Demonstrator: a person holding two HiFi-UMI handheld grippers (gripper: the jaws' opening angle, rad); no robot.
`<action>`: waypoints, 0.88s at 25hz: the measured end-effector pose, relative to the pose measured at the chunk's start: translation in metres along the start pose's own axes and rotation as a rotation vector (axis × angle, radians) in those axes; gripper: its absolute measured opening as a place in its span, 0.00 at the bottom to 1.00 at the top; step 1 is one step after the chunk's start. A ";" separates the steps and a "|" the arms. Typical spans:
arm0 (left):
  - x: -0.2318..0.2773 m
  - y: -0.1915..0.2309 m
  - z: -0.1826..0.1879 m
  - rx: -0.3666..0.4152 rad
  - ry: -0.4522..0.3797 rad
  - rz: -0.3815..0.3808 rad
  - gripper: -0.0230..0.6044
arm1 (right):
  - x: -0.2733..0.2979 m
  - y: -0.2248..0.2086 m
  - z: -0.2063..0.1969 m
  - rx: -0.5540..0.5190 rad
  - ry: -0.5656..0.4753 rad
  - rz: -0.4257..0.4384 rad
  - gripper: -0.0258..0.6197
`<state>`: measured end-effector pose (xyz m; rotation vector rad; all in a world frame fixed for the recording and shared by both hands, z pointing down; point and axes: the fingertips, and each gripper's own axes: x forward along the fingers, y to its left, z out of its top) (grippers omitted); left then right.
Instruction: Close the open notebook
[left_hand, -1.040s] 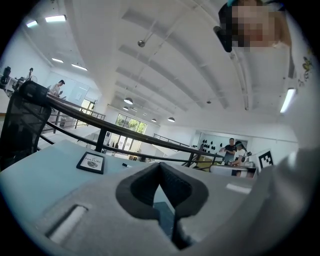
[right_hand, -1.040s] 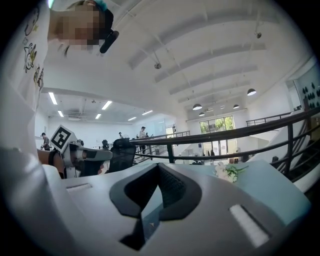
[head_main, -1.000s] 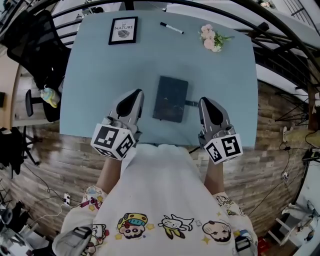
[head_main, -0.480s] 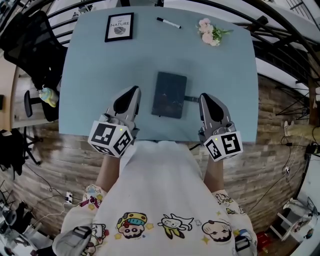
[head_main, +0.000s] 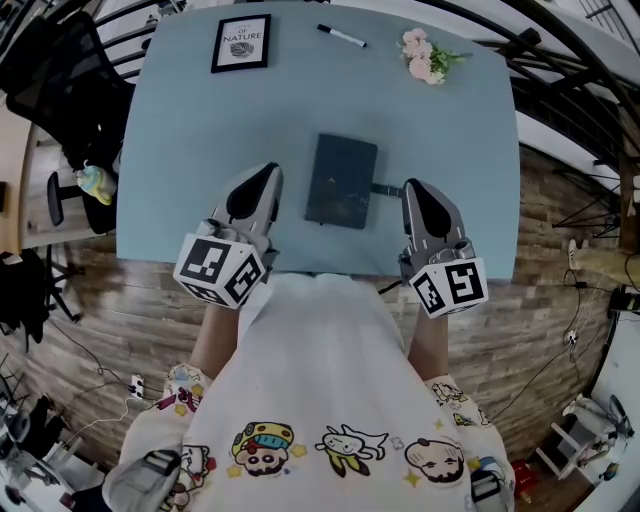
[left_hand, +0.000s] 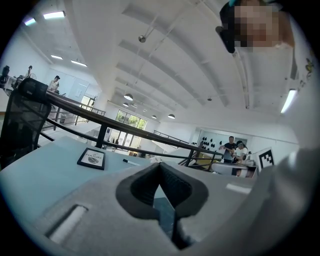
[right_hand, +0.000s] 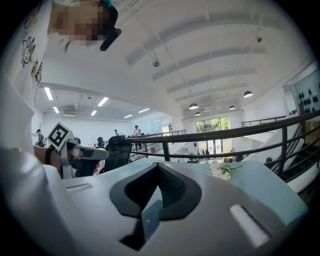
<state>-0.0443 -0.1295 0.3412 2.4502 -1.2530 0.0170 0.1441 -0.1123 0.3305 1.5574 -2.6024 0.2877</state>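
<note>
A dark notebook (head_main: 341, 181) lies closed and flat on the light blue table (head_main: 200, 130), its strap sticking out to the right. My left gripper (head_main: 262, 178) hovers just left of it, jaws shut with nothing between them. To the notebook's right my right gripper (head_main: 416, 192) is also shut and empty. In the left gripper view the closed pads (left_hand: 161, 172) point across the table; a sliver of the notebook (left_hand: 165, 206) shows below them. In the right gripper view the shut pads (right_hand: 159, 172) frame a sliver of the notebook (right_hand: 151, 217).
At the table's far edge sit a framed print (head_main: 241, 43), a black marker (head_main: 341, 36) and a small bunch of pink flowers (head_main: 424, 55). A black office chair (head_main: 60, 70) stands off the left side. A dark railing (right_hand: 225, 135) runs behind the table.
Both grippers and the notebook keep their places on the table; only the head view has drifted slightly.
</note>
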 end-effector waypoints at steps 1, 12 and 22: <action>0.000 0.000 0.000 0.000 -0.001 0.001 0.03 | 0.000 0.000 -0.001 0.005 0.001 -0.001 0.05; -0.002 0.000 0.000 -0.006 0.001 -0.003 0.03 | 0.000 0.002 -0.001 0.017 0.004 -0.001 0.05; -0.004 -0.002 -0.001 -0.013 0.003 -0.003 0.03 | -0.001 0.003 -0.002 0.020 0.010 0.004 0.05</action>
